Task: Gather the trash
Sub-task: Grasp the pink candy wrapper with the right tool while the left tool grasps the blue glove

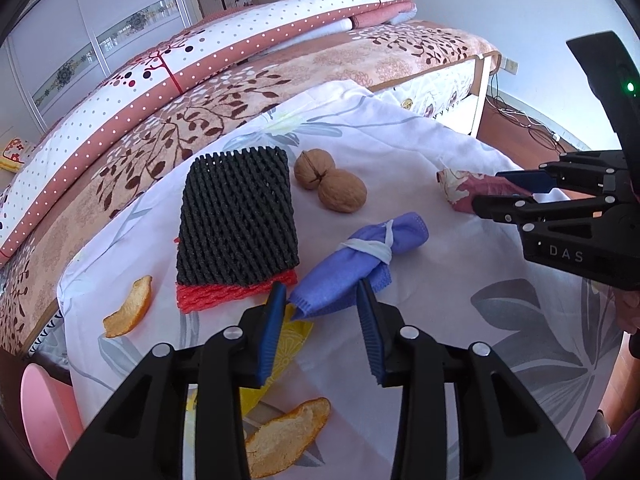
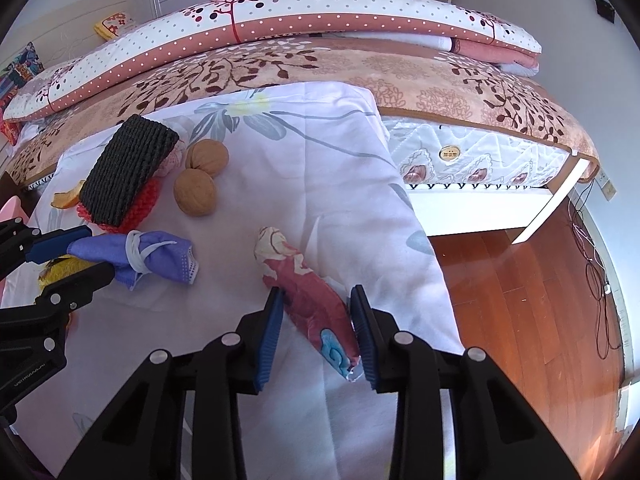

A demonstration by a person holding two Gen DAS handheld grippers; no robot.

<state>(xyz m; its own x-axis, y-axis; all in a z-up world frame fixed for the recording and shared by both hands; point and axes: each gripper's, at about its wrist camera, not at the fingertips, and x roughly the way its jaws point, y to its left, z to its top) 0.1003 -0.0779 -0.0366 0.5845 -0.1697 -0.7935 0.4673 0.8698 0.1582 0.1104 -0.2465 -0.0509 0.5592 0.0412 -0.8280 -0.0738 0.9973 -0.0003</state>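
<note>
Trash is spread over a white floral cloth [image 1: 420, 152] on the surface. A rolled blue mask [image 1: 360, 264] is straddled by the left hand-held gripper [image 1: 322, 300], the pads at its sides; whether it is pinched cannot be told. A crumpled wrapper [image 2: 308, 296] is bracketed by the right hand-held gripper [image 2: 316, 308], pads touching. Walnuts [image 1: 330, 180], black mesh [image 1: 238, 220] and peels [image 1: 132, 308] lie nearby.

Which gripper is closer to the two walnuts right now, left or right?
Left. The left gripper straddles the rolled blue face mask just below the walnuts; the right gripper straddles the red wrapper, farther off to their right.
</note>
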